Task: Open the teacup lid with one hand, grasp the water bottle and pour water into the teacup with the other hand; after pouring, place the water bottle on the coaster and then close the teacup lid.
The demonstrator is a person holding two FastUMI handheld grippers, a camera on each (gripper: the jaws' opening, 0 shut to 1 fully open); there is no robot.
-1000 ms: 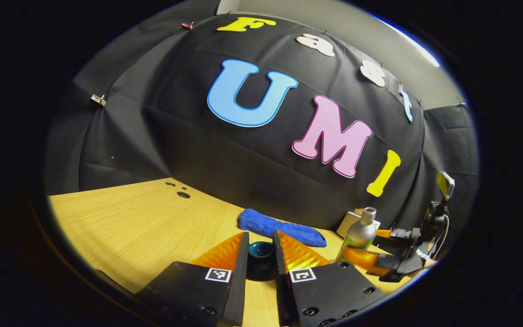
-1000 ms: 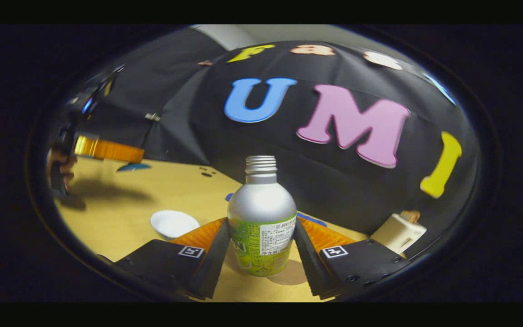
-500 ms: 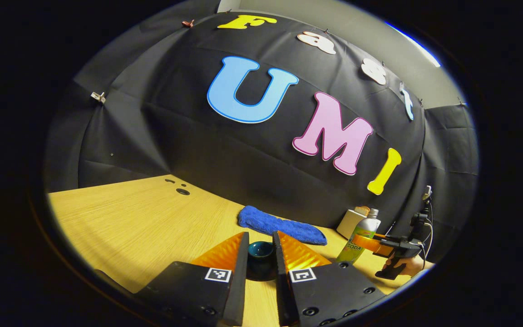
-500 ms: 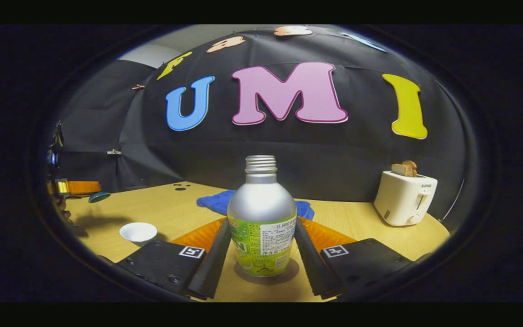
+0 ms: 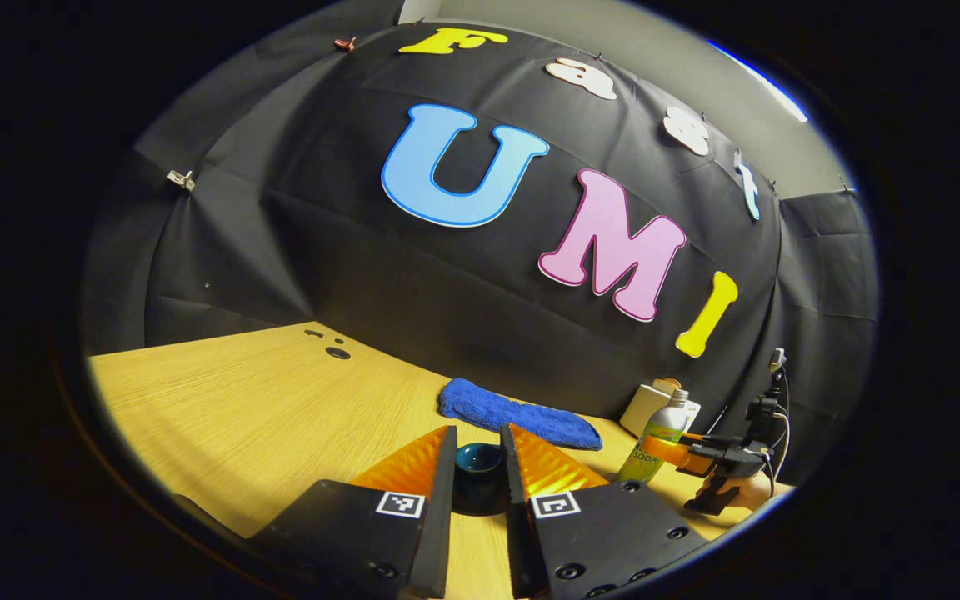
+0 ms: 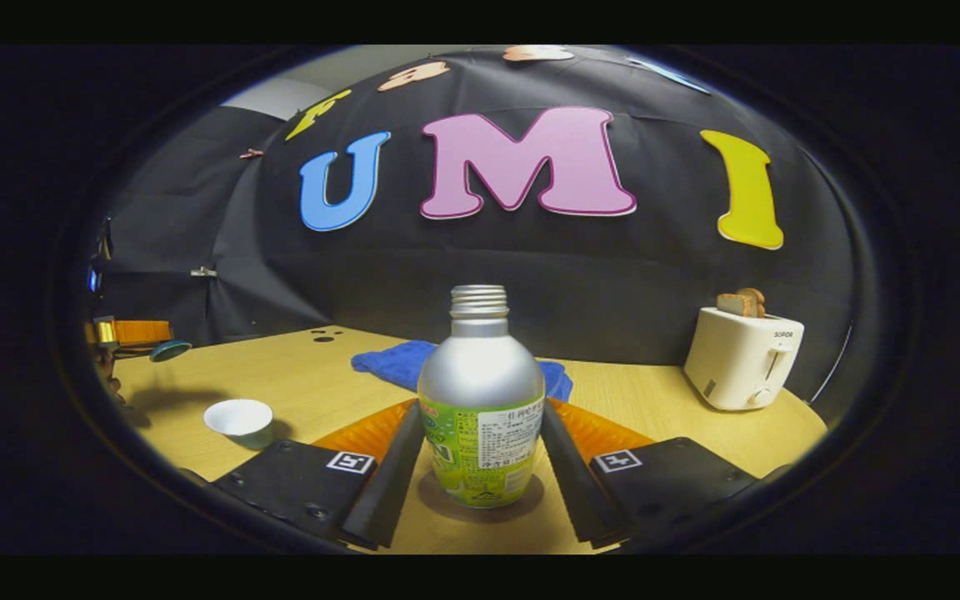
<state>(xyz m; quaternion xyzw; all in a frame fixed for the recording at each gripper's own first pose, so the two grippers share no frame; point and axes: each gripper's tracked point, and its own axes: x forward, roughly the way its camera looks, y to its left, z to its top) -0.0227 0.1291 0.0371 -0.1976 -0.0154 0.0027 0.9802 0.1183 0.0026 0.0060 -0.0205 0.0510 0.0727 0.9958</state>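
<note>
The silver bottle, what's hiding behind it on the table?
Behind the bottle lies a blue cloth on the table, poking out on both sides. Its middle part is covered by the bottle, so whatever lies there cannot be seen.

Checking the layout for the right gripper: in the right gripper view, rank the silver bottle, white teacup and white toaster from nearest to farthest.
1. Silver metal bottle with green label: between the jaws.
2. White round teacup: left, on the table.
3. White toaster holding bread: far right, by the wall.

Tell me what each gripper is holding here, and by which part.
The left gripper grips the dark teal teacup lid at its sides. The right gripper clamps the water bottle by its lower labelled body.
</note>
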